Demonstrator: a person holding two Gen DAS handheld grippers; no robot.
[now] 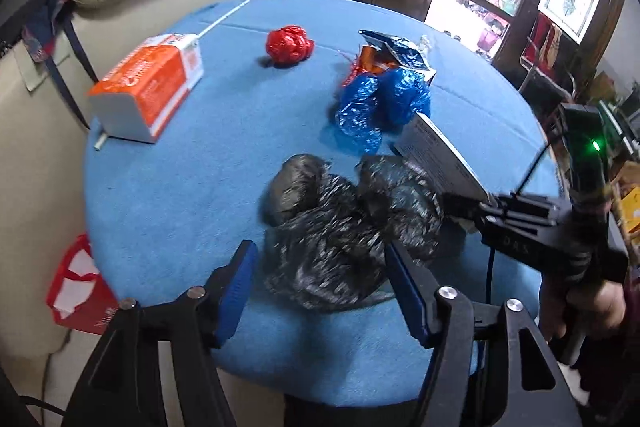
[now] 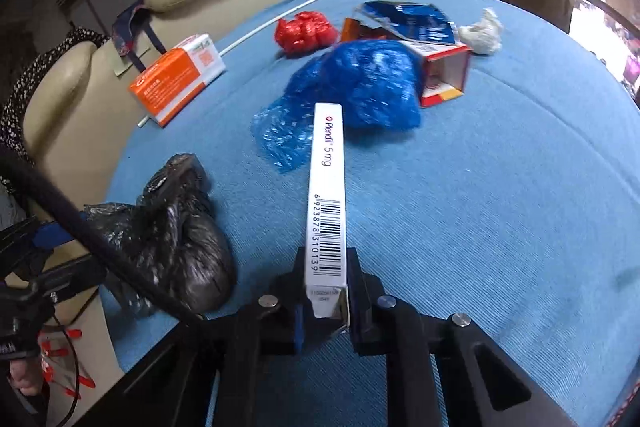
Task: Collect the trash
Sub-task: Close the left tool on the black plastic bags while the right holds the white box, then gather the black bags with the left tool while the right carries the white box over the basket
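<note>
Blue cloth: covers the round table (image 1: 168,211), with the litter spread across it in both views.
Step in hand: collecting, part done by the look of it; one white medicine box (image 2: 326,203) already gripped, black plastic bag (image 1: 340,227) lying crumpled at lower centre of the left wrist view, probably the sack meant to take the trash.
Right gripper (image 2: 326,301): clamped narrow on the near end of the white box, pads pressing both flat sides; box sticking out forward, barcode edge up, clear of the cloth.
Left gripper (image 1: 320,287): jaws standing wide, blue pads to either side of the near edge of the black bag; not pinching it, contact on the right pad uncertain because of blur.
Next move, judged: closing the left jaws on a fold of the bag's rim and lifting to hold a mouth open, then steering the box in; no opening visible in the bag yet.
Litter left on the table: crumpled blue plastic (image 2: 360,87) at centre, red wad (image 2: 306,31) behind it, orange carton (image 2: 180,79) at upper left, torn foil packet (image 2: 408,21) and open red-and-white box (image 2: 444,75) at upper right, white tissue ball (image 2: 482,31) beside them.
Risk: thin film slipping from the pads.
</note>
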